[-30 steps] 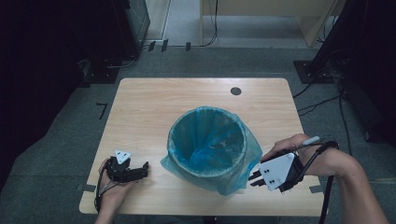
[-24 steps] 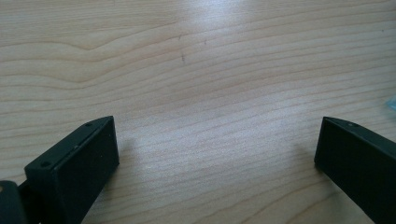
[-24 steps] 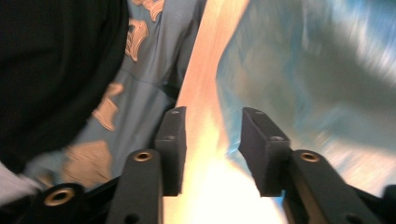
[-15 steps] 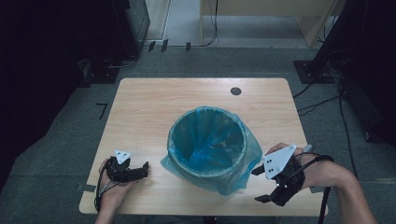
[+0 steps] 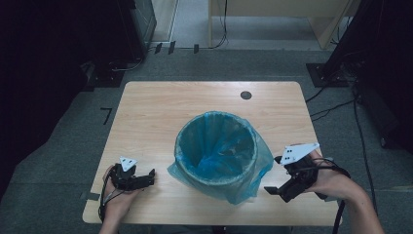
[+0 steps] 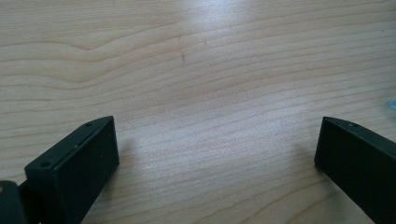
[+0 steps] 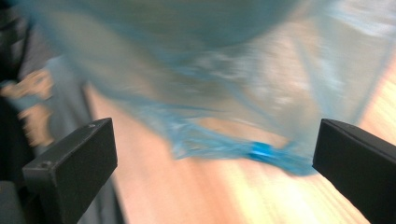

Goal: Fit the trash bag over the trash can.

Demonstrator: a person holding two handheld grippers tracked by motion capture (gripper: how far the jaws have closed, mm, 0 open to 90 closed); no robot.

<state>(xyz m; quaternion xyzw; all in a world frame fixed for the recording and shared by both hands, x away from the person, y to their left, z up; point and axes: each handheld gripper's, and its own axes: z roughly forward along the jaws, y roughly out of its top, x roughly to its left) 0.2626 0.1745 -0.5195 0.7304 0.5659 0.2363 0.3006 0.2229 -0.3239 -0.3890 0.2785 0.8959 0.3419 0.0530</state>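
Note:
A round bin lined with a blue plastic bag (image 5: 214,151) stands in the middle of the wooden table (image 5: 160,112); the bag's loose skirt hangs over the rim and down the outside. My right gripper (image 5: 272,175) is low at the bin's right front, pointing at the bag. Its jaws have just been opening and now stand wide. In the right gripper view the blurred blue bag (image 7: 224,93) hangs ahead of my right gripper (image 7: 215,128), with no pad pressing on it. My left gripper (image 5: 152,175) rests open on the table left of the bin, over bare wood (image 6: 201,84).
A small dark round hole (image 5: 246,95) marks the table's far right part. Black stands and cables (image 5: 336,73) crowd the floor beyond the table on both sides. A sliver of blue bag (image 6: 392,101) shows at the right edge of the left gripper view.
The right gripper has sunk toward the tabletop beside the bin, and its jaws have spread from nearly closed to wide. The left gripper and the bin have stayed in place.

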